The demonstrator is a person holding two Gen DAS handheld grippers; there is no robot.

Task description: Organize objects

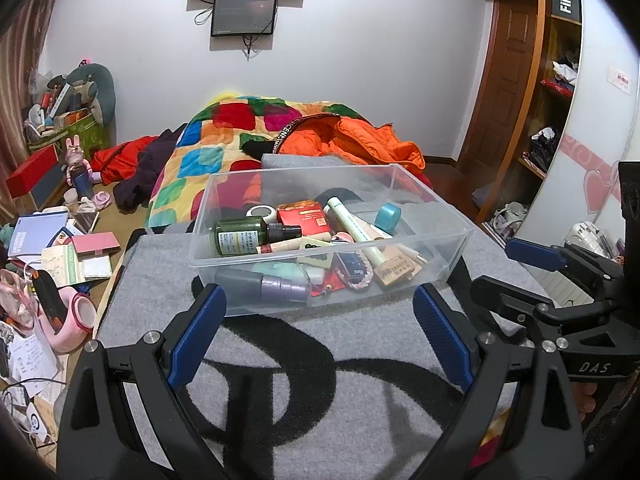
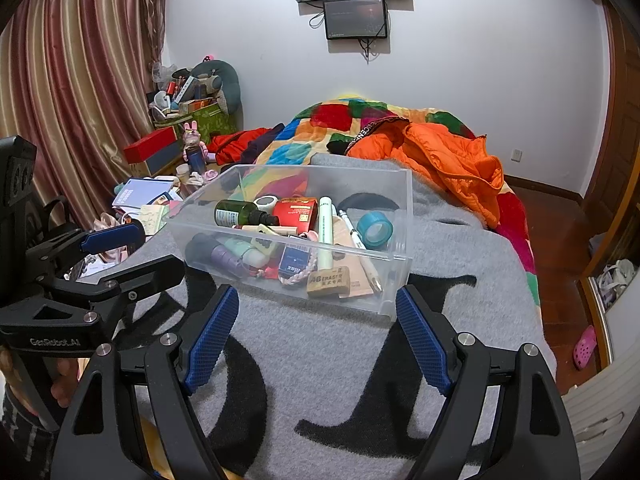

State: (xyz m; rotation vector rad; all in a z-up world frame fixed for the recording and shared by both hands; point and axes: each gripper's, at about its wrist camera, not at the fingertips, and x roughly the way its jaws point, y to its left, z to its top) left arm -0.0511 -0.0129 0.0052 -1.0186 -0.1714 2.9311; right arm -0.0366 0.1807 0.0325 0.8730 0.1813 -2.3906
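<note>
Both the left gripper (image 1: 318, 320) and right gripper (image 2: 316, 320) hover with fingers wide and empty, near the clear bin (image 1: 434, 204) on the grey blanket (image 1: 320, 420)

free: grey blanket (image 2: 320, 344) before bin | blocked: clear bin (image 2: 400, 248) ahead

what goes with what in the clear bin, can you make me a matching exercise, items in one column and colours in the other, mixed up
Everything lies inside the clear plastic bin on the grey blanket.

Items:
1. bottle with black cap
2. tape roll
3. flat box
4. eraser block

Colours:
A. red
B. tan
C. dark green
D. light blue

Pairs: 1-C, 2-D, 3-A, 4-B
</note>
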